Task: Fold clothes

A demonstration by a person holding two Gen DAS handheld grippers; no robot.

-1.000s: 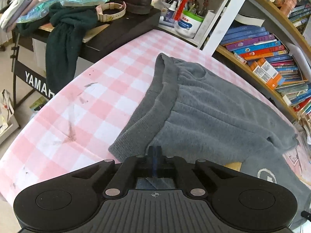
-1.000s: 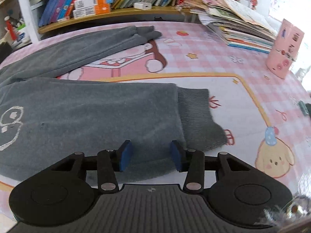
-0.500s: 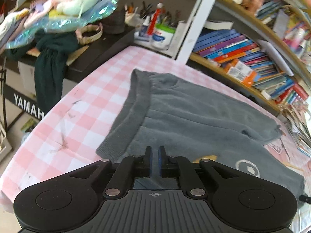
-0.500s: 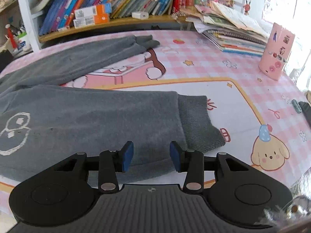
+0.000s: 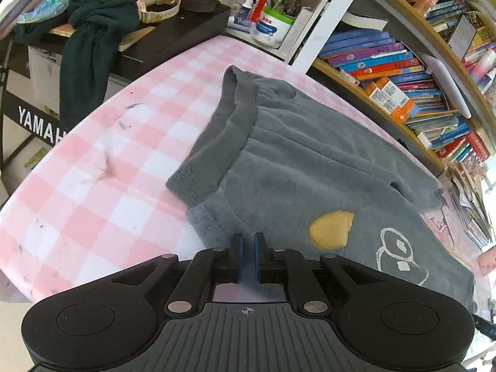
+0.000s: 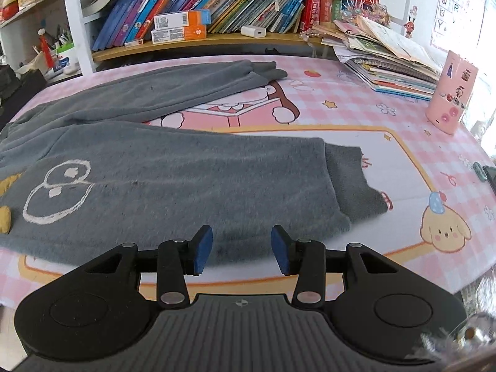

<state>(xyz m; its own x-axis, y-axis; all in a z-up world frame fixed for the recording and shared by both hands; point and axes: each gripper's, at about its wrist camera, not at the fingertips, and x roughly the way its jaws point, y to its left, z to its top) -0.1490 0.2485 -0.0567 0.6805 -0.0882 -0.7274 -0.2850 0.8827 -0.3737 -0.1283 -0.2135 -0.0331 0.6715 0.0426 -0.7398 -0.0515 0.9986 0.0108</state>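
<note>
- The grey trousers lie spread flat across the middle of both views, waistband toward the upper left of the left view, one ribbed cuff right of centre in the right view.
- The left gripper sits at the bottom centre, its blue pads nearly together with grey fabric showing in the narrow gap; I cannot tell whether they grip it.
- The right gripper hangs wide open and empty, low over the near leg's edge.
- Underneath is a pink checked tablecloth with cartoon prints.
- Bookshelves fill the top of the frame; a pink cup stands at the right.
</note>
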